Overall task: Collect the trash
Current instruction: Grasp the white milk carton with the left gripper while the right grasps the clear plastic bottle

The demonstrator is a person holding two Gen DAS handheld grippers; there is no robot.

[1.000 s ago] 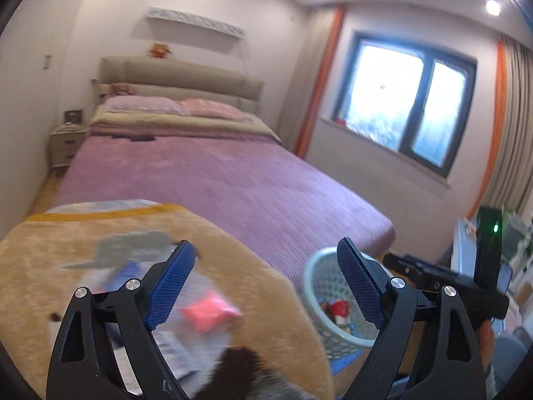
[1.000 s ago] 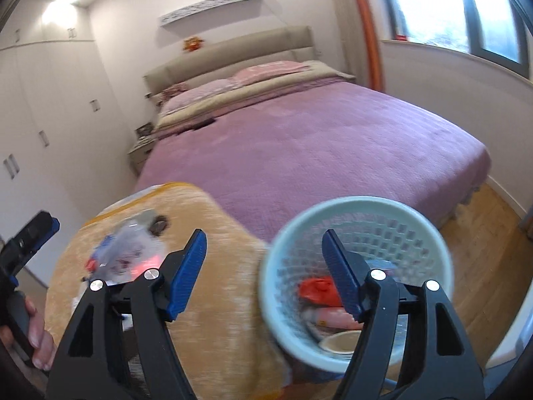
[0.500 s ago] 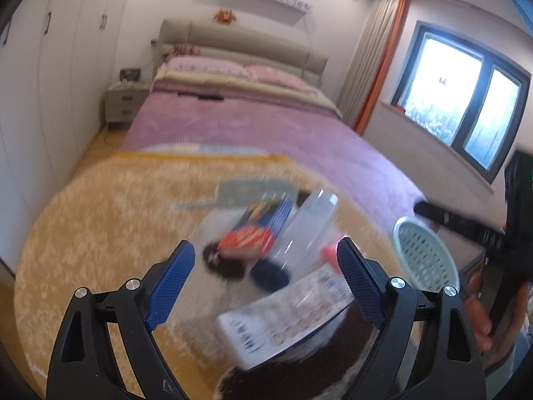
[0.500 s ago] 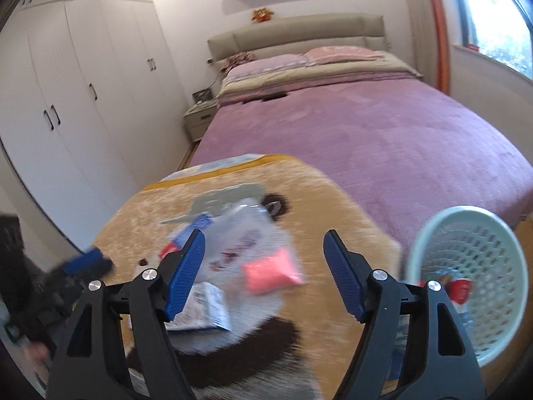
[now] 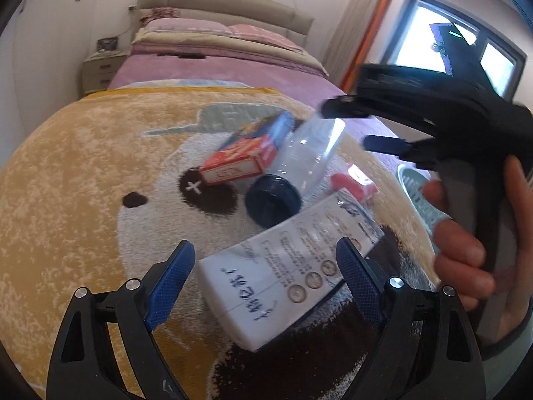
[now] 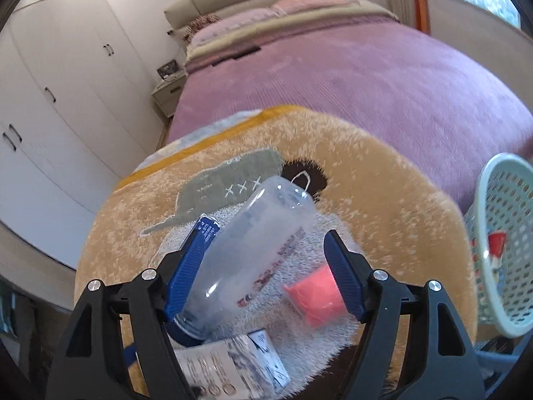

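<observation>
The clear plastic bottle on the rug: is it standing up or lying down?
Lying down. The clear plastic bottle rests on its side on the bear-pattern rug, dark cap end low, beside the red box.

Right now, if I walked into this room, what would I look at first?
Probably the pile of trash on the fuzzy bear rug: a clear bottle with a dark cap, a red box, a white carton and a small pink packet. Behind it lies a big purple bed, and a pale green basket stands at the right.
</observation>
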